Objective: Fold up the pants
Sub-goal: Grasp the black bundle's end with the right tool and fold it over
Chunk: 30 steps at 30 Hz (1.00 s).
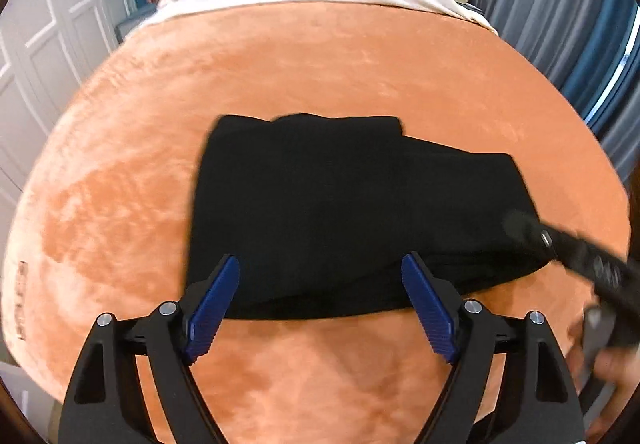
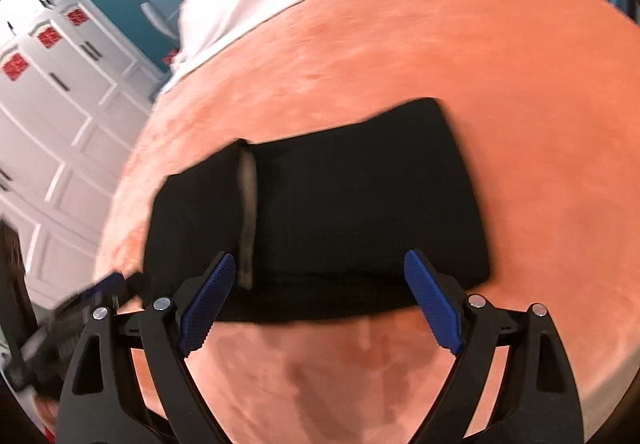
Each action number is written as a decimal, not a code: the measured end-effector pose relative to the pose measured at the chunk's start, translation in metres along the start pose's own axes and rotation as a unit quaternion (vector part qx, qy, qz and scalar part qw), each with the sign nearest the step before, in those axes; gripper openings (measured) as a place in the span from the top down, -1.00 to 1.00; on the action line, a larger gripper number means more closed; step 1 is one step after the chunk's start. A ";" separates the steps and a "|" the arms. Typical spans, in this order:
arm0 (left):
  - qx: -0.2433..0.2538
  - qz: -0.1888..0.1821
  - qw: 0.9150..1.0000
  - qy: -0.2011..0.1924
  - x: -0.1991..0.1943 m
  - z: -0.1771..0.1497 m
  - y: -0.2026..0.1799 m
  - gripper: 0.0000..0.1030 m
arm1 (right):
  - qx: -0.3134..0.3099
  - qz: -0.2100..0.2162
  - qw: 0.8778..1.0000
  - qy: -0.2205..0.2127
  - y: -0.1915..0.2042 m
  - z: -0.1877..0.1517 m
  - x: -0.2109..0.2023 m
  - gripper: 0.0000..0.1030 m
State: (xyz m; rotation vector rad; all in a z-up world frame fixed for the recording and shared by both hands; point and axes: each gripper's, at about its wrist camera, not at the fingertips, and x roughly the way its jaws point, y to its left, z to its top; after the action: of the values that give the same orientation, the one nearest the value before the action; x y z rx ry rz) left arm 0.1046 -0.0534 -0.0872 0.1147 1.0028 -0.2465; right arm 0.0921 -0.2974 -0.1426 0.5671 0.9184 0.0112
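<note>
Through the left wrist I see the pants (image 1: 340, 211) lying as a compact folded block mid-bed (image 1: 320, 63), so I judge the folding nearly done; my left gripper (image 1: 320, 304) hangs wide and empty at their near edge. Through the right wrist my right gripper (image 2: 320, 296) is equally wide and empty, with bare blanket on all sides.
</note>
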 end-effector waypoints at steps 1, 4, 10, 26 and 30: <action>0.004 0.015 1.000 0.002 -0.003 -0.002 0.000 -0.57 | -0.008 0.012 1.000 0.011 0.010 0.004 0.009 -0.72; 0.003 0.044 0.999 0.010 -0.004 -0.011 0.023 -0.57 | -0.040 0.013 0.998 0.041 0.038 0.012 0.037 -0.72; -0.032 0.058 0.998 0.018 -0.013 -0.026 0.076 -0.57 | -0.060 0.016 0.994 0.088 0.075 0.018 0.091 -0.72; -0.079 0.064 0.995 0.009 -0.019 -0.023 0.108 -0.57 | -0.110 -0.003 0.994 -0.029 0.091 0.068 -0.025 0.73; -0.069 0.051 0.996 0.031 0.000 -0.021 0.085 -0.57 | -0.067 -0.109 0.992 0.003 0.000 0.053 -0.007 0.70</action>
State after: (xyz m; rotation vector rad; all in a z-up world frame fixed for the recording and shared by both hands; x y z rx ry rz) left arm 0.1090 0.0337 -0.1001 0.0478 1.0691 -0.0816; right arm 0.1279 -0.3230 -0.1124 0.3404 0.9738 -0.1215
